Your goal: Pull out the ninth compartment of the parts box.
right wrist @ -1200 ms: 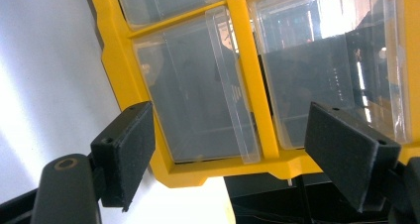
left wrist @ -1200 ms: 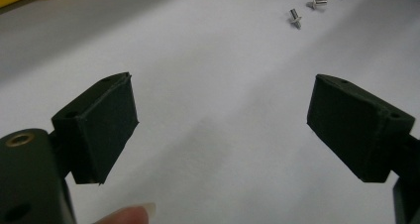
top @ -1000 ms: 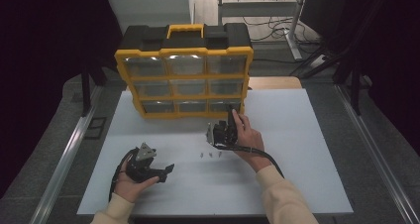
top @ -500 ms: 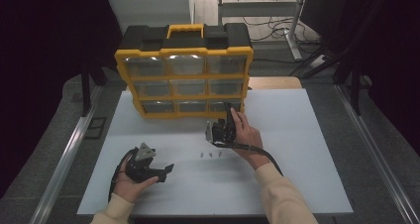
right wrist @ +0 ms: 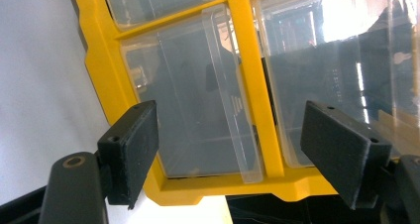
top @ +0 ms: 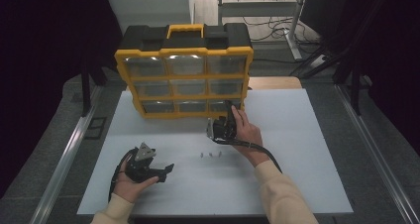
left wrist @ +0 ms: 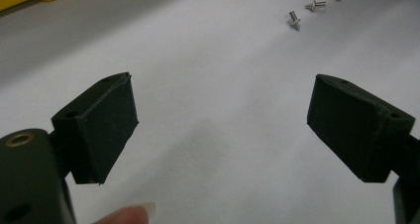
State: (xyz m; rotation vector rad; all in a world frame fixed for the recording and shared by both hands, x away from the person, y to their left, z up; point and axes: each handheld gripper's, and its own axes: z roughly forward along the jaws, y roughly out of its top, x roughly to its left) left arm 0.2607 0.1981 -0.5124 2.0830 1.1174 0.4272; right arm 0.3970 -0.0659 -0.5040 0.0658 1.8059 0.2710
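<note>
Right gripper (top: 229,110) nosing at the yellow organizer's (top: 184,70) bottom-right drawer (top: 225,105)

High view: left gripper (top: 166,169) is resting on the white table (top: 307,149), screws (top: 210,154) lying nearby. Left gripper view: jaws are gaping, empty. Right gripper view: jaws are standing wide, straddling a clear drawer (right wrist: 198,100), not pinching.

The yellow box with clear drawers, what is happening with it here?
A person holds a tool in each hand at a white table. The right tool is up against the bottom right drawer of the yellow organizer, jaws open, nothing gripped yet. The left tool rests open on the table, apart from the three small screws lying in the middle.
</note>
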